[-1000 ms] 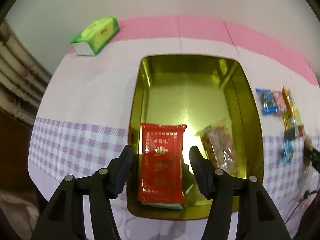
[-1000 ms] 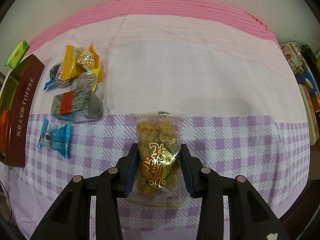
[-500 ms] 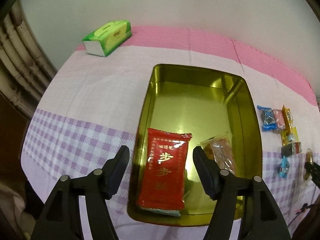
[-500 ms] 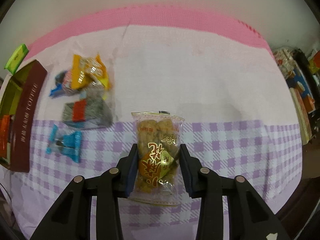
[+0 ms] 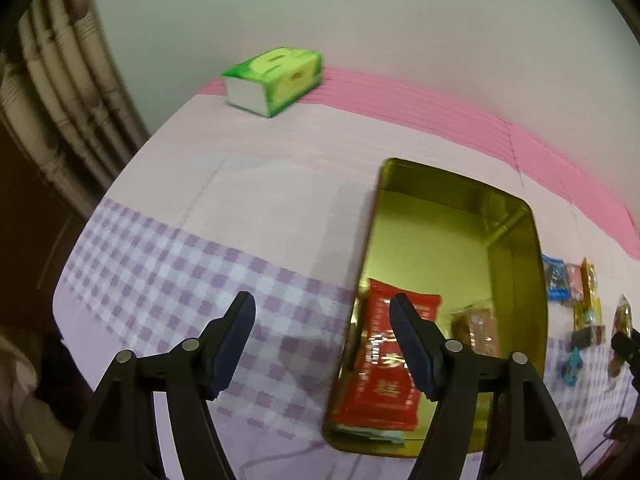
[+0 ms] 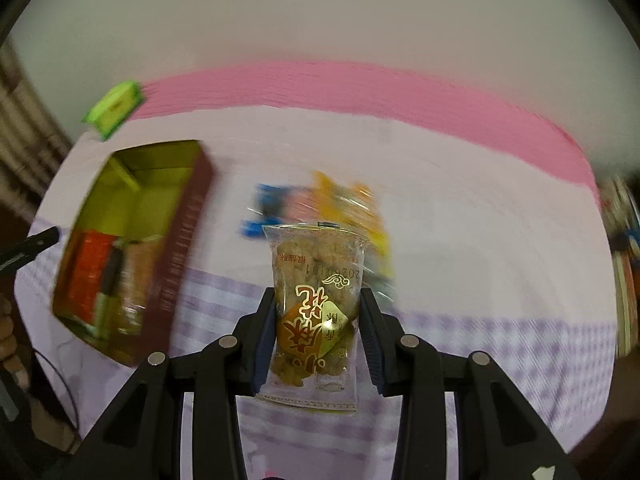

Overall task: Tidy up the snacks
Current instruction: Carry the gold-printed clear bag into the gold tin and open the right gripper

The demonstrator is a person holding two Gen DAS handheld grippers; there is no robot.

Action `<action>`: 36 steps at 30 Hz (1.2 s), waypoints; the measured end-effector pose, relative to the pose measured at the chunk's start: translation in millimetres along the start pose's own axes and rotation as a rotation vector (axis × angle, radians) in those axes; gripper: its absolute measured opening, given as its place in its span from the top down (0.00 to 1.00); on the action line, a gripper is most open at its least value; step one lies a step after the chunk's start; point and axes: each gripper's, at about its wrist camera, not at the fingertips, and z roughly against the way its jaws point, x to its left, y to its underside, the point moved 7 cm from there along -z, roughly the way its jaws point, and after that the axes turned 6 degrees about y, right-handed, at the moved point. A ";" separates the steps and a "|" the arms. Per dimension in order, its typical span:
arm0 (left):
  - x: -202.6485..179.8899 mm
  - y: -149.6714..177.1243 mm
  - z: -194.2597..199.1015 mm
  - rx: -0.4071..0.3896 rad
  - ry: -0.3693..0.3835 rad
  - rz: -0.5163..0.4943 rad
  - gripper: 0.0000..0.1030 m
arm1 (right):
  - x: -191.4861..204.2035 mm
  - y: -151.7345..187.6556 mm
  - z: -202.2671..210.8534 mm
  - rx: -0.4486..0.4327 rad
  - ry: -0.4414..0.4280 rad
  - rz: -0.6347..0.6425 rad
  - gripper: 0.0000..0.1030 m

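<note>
A gold tin (image 5: pixel 520 232) with a maroon outside (image 6: pixel 180 264) lies open on the cloth. Inside it rest a red packet (image 5: pixel 384 384) and a clear bag of brown snacks (image 5: pixel 476 332). My left gripper (image 5: pixel 320 340) hangs over the checked cloth at the tin's left rim; its jaws are opening with nothing between them. My right gripper (image 6: pixel 318 332) is shut on a clear packet of golden-brown snacks (image 6: pixel 316 300), held up off the table to the right of the tin. Loose snacks (image 6: pixel 340 208) lie blurred behind that packet.
A green tissue pack (image 5: pixel 276 78) sits at the far left edge by the wall. Small wrapped snacks (image 5: pixel 576 292) lie right of the tin. Stacked boxes (image 6: pixel 624 264) stand off the table's right end. Bare cloth spreads left of the tin.
My left gripper let go of the red packet, spread wider and slid left off the tin. My right gripper rose with the snack packet and swung left, bringing the tin into its view.
</note>
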 end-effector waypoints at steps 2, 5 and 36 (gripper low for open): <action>9.5 2.5 0.6 0.002 -0.021 0.016 0.32 | 23.3 -8.7 0.0 -0.003 -0.048 0.025 0.65; 21.7 6.3 3.5 -0.003 -0.048 0.034 0.32 | 60.9 -17.2 -0.9 -0.006 -0.088 0.074 0.65; 41.2 8.2 5.7 -0.012 -0.062 0.070 0.31 | 178.9 -4.6 -62.1 0.143 -0.219 0.098 0.64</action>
